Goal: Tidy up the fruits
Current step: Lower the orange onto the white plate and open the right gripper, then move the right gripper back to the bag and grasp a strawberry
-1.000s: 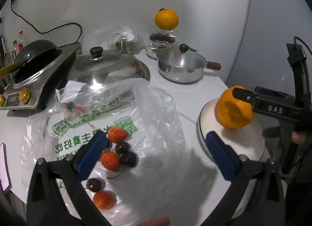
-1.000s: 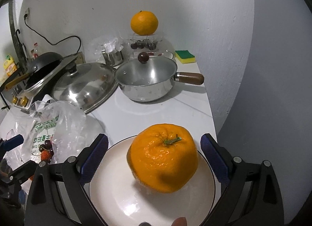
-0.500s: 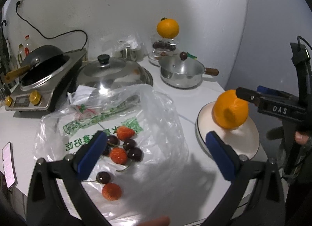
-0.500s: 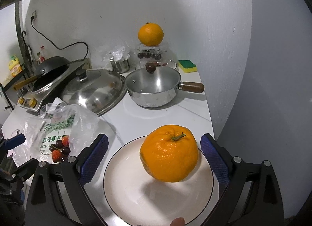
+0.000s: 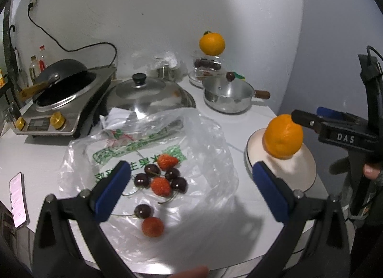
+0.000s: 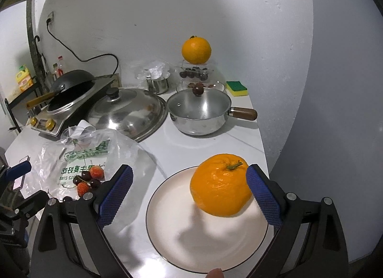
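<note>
Right gripper (image 6: pixel 189 196) spread; orange (image 6: pixel 219 185) on plate (image 6: pixel 167 234), nearer my right pad. Left gripper (image 5: pixel 191 191) spread above berries (image 5: pixel 160 185).

left wrist: above bag (image 5: pixel 148 148) | right wrist: above plate (image 6: pixel 167 237) | shared: countertop (image 6: pixel 203 148)

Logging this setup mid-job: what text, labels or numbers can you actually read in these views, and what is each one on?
"DAS": white letters on the right gripper body, seen from the left wrist view.
Green Chinese print and a number starting "2168" on the plastic bag: upside down, too crumpled to read reliably.
Phone screen: text too small.
Induction cooker panel, bottles, yellow box: labels blurred, unreadable.
</note>
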A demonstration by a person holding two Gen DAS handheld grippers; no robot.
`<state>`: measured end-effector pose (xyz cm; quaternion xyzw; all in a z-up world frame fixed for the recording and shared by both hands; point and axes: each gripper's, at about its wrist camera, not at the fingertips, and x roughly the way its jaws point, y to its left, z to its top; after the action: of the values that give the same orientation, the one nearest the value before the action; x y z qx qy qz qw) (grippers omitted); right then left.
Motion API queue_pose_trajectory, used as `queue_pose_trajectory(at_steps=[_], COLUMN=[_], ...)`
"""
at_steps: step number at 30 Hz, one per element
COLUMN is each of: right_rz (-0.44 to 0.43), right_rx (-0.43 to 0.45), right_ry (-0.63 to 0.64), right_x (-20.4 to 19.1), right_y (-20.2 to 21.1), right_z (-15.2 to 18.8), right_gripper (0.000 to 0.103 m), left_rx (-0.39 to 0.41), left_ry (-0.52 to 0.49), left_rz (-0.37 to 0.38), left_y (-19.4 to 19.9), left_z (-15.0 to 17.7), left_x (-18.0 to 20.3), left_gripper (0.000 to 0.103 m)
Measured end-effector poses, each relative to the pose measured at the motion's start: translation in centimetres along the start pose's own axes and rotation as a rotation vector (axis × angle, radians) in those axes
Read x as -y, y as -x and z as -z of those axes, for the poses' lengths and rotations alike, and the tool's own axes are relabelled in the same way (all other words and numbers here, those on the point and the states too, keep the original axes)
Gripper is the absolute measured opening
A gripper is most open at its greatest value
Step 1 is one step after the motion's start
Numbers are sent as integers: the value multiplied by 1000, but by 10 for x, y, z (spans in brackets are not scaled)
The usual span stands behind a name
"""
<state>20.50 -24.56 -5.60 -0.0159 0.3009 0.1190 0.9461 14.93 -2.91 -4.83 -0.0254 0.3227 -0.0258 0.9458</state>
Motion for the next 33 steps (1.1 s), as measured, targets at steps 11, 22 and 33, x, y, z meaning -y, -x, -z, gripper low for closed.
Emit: queue_pose_trajectory(at_steps=[11,22,33], right_rz=[-12,-17,-37], right_rx=[12,28,-2], right_ry=[26,57,113], right_x=[-26,-56,-99], right_y=[11,21,16], right_z=[0,1,6], right_gripper=[97,97,97], left_rx=[27,54,58], left_ry=[20,40,78], left_rz=[-22,-27,-29], left_y=[21,39,42], left_z=[5,13,26], left_x=[-22,-44,-78], left_gripper=[102,102,102])
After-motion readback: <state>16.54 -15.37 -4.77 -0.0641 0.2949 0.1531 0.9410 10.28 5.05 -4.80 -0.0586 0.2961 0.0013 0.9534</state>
